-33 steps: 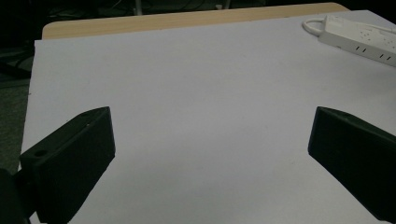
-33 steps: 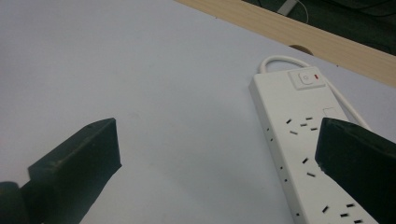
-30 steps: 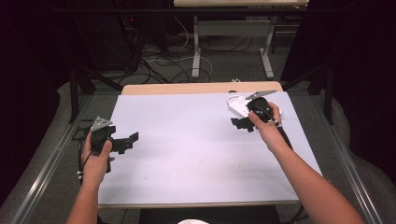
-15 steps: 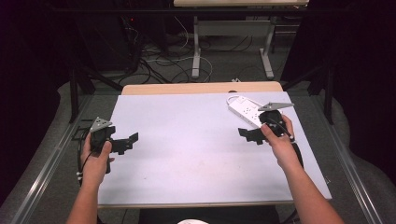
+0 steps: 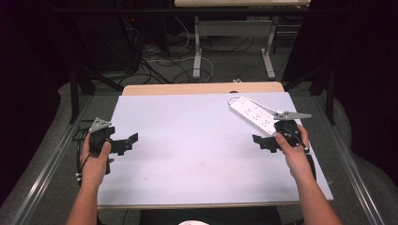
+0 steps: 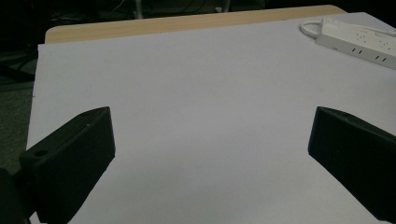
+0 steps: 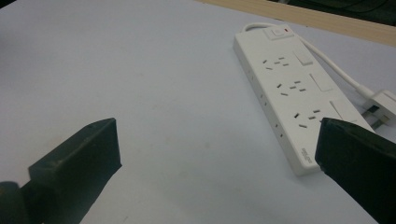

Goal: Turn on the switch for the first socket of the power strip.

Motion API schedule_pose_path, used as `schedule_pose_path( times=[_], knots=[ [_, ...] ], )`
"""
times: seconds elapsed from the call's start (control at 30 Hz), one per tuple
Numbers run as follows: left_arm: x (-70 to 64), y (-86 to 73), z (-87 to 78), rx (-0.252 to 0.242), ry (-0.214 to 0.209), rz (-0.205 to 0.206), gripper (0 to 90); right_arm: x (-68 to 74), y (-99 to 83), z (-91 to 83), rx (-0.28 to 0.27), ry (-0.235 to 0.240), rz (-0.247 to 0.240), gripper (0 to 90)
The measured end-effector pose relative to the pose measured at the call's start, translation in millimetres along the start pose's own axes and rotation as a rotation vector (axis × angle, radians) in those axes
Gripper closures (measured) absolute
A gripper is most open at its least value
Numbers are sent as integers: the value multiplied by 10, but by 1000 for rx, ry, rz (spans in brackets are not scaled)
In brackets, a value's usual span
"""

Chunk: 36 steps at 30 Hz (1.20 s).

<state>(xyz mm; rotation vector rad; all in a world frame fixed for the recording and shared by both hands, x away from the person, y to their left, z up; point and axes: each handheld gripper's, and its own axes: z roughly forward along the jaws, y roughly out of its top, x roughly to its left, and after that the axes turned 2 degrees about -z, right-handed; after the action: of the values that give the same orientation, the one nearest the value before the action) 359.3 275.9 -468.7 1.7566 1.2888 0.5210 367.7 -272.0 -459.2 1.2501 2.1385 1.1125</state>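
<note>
We hold the right gripper (image 5: 264,142) just beside the power strip (image 5: 253,114), the left gripper (image 5: 126,144) well apart from it on the worktop (image 5: 197,140); both jaws gape wide, empty.

A lab or recording workspace is showing here: black curtains (image 5: 28,70) are hanging around a white-covered tabletop (image 5: 197,140), loose cables (image 5: 155,56) are trailing over the grey floor (image 5: 225,70) beyond the tabletop, and a metal-legged bench (image 5: 234,37) is standing behind them.

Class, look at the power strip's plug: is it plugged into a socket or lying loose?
Lying loose. The plug rests on the table beside the power strip, prongs exposed, every socket empty.
</note>
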Motion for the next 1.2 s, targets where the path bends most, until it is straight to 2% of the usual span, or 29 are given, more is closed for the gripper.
schedule_pose_path(
  times=[0.13, 0.23, 0.37, 0.47, 0.63, 0.87, 1.2],
  knots=[
    [18, -2, -7, 0, 5, 1, 5, -139, -94, 6, 3, -38, 15, 0],
    [24, -8, 1, 2, 7, -3, 5, -250, -168, 32, 14, -51, 49, 0],
    [24, -14, 13, 2, 7, -11, 5, -366, -265, 78, 24, -49, 89, 0],
    [36, -15, 8, 8, 9, -4, 5, -424, -325, 113, 19, -44, 97, 0],
    [55, -21, 5, 4, 11, -12, 5, -474, -393, 154, 20, -43, 115, 0],
    [65, -22, 4, 5, 12, -15, 5, -525, -467, 213, 46, -56, 115, 0],
    [76, -25, 24, 12, 16, -18, 5, -541, -483, 219, 54, -56, 118, 0]
  ],
)
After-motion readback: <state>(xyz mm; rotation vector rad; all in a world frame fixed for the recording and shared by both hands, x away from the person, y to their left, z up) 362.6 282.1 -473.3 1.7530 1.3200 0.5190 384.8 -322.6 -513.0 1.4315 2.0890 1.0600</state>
